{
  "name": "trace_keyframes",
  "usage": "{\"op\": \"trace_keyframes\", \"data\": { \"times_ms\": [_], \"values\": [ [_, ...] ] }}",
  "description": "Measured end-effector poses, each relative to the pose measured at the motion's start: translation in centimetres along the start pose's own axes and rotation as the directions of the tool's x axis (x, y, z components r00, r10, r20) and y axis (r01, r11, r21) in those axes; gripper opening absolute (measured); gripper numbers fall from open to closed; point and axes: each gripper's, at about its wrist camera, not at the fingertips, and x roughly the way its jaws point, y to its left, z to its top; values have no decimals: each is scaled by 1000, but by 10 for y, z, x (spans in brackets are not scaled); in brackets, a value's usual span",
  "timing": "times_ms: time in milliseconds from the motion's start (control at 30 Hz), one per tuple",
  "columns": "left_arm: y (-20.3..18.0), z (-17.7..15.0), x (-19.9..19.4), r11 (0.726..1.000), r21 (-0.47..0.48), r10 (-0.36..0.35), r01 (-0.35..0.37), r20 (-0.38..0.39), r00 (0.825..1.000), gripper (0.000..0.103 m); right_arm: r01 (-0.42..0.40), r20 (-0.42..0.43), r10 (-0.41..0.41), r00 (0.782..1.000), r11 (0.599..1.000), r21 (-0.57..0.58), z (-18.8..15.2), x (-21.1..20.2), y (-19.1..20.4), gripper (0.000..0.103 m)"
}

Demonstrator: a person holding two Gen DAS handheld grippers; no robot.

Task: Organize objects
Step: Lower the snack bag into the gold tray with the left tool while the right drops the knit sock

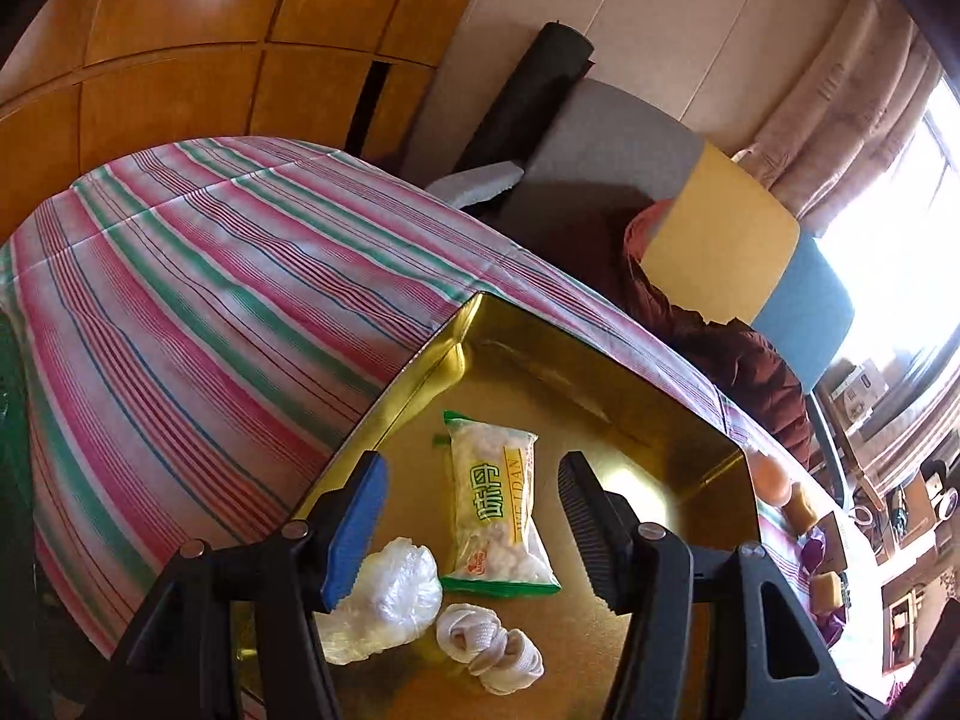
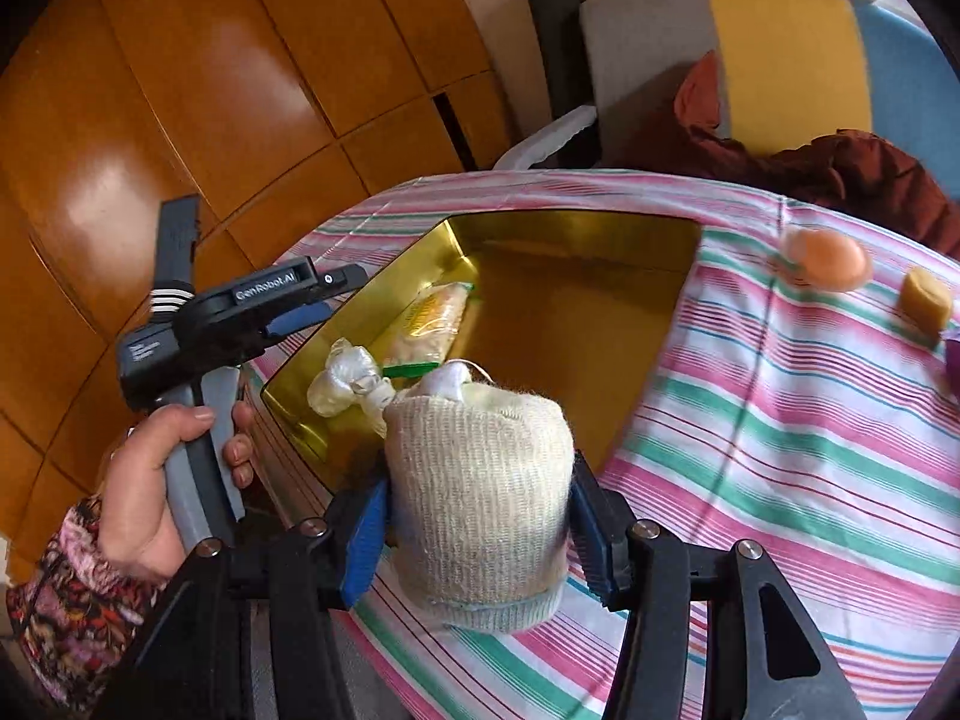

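Observation:
A gold tray (image 1: 630, 396) lies on the striped tablecloth; it also shows in the right wrist view (image 2: 576, 222). In it lie a snack packet (image 1: 495, 504), a crumpled clear plastic bag (image 1: 390, 594) and a white rolled cloth (image 1: 492, 648). My left gripper (image 1: 474, 528) is open and empty above the tray, over these items. My right gripper (image 2: 480, 516) is shut on a cream knitted roll (image 2: 480, 492), held above the cloth at the tray's near edge. The left gripper's body (image 2: 252, 306) shows in the right wrist view, at the tray's left side.
On the striped cloth (image 2: 780, 420) right of the tray lie an orange egg-shaped thing (image 2: 831, 258), a yellow-brown lump (image 2: 927, 300) and a purple item at the frame edge. A chair with brown clothing (image 2: 828, 162) stands behind the table. Wooden cabinets (image 2: 210, 90) are at left.

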Motion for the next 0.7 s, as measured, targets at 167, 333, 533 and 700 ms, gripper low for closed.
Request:
{"op": "trace_keyframes", "data": {
  "times_ms": [167,333,533,700],
  "values": [
    [8,4,-9,1000,-26,3,-3,13,1000,60,12,-60,-13,998,1000,-28,10,38,16,55],
    [12,6,-16,999,-44,4,-2,23,1000,60,37,-93,-40,995,999,-31,10,66,23,57],
    [8,4,-16,999,-39,-1,1,20,1000,60,19,-73,-22,997,999,-49,4,61,31,73],
    [1,0,-14,1000,-21,-3,3,11,1000,60,83,-3,-84,996,991,-100,1,39,33,80]
  ]
}}
